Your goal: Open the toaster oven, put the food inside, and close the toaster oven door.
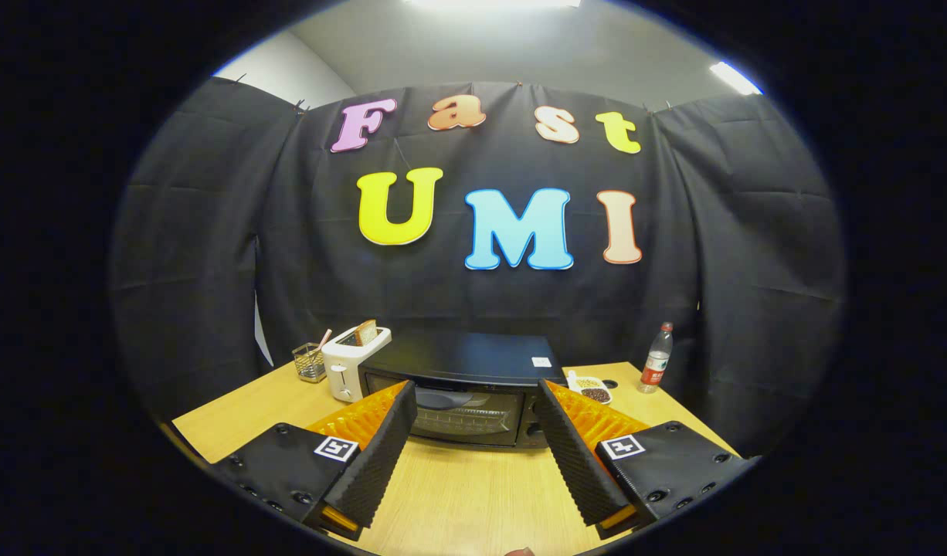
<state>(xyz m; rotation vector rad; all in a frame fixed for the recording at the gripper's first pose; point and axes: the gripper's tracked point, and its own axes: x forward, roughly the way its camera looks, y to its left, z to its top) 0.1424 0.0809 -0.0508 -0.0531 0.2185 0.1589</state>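
The gripper (473,401) is hovering open, holding nothing. The black box-shaped toaster oven (462,390) is sitting beyond its fingers, glass door closed.

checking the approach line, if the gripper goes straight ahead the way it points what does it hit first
Most likely the toaster oven: its closed glass door sits just beyond the open gripper, between the fingers' line. Only bare table lies before it, though depth is hard to judge.

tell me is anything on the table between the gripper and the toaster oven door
Nothing visible does. The gripper is open, and only bare table lies between its fingers and the closed toaster oven just ahead.
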